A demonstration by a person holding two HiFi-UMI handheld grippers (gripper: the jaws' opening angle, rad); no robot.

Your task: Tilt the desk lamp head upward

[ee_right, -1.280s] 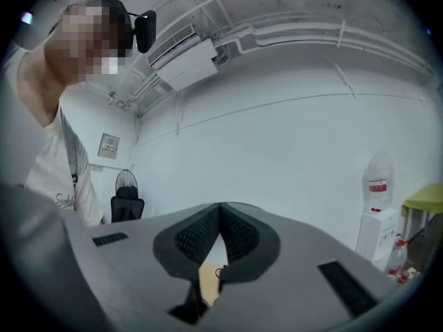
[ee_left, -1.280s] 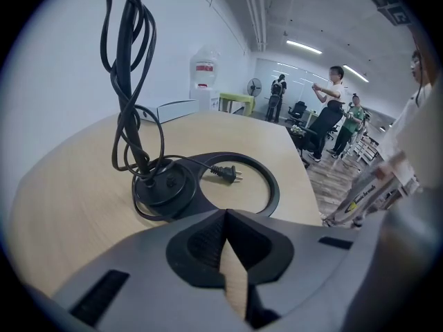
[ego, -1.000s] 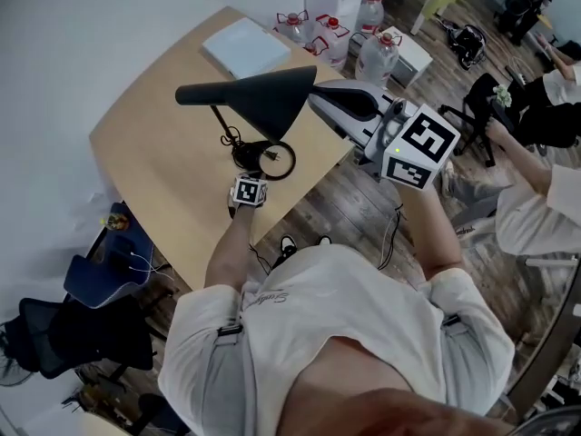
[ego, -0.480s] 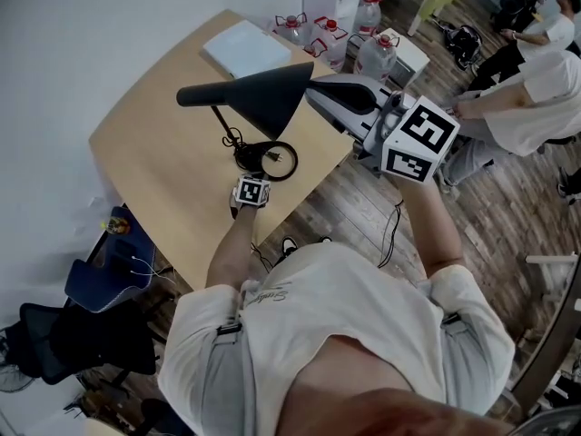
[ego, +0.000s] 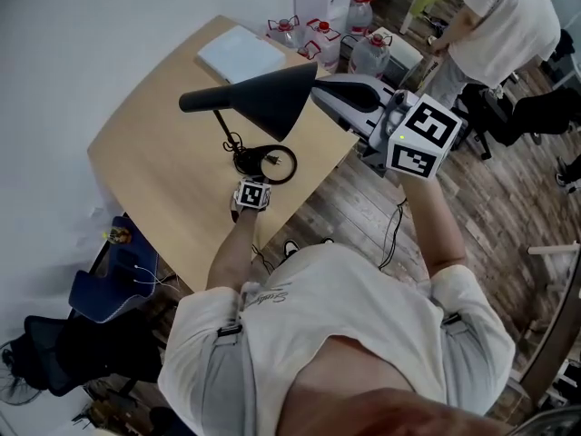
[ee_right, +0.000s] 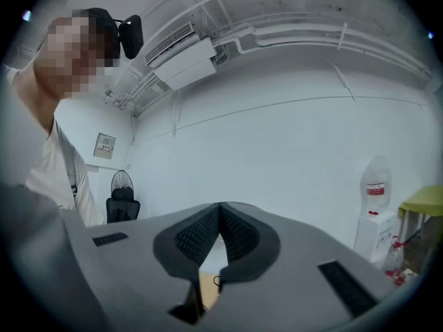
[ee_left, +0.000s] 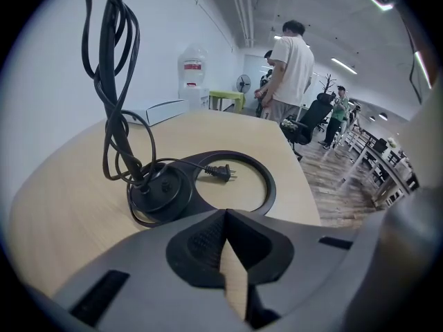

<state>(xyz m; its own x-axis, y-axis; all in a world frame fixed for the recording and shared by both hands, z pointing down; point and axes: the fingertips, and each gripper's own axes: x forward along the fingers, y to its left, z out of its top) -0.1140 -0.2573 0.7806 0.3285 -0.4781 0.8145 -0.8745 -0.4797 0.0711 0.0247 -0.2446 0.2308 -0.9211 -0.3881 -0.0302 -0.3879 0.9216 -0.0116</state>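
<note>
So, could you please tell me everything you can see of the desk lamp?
The desk lamp looks matte black: a cone shade lying roughly level, a thin stem, and a flat ring base with a round hub. Its cord winds loosely about the stem, with the plug lying loose inside the ring. It stands on the pale wooden table. The right claw, shut, sits by the shade's wide end; contact cannot be told.

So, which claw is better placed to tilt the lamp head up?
Right: the right claw is up beside the lamp head, while the left claw is down by the base.
</note>
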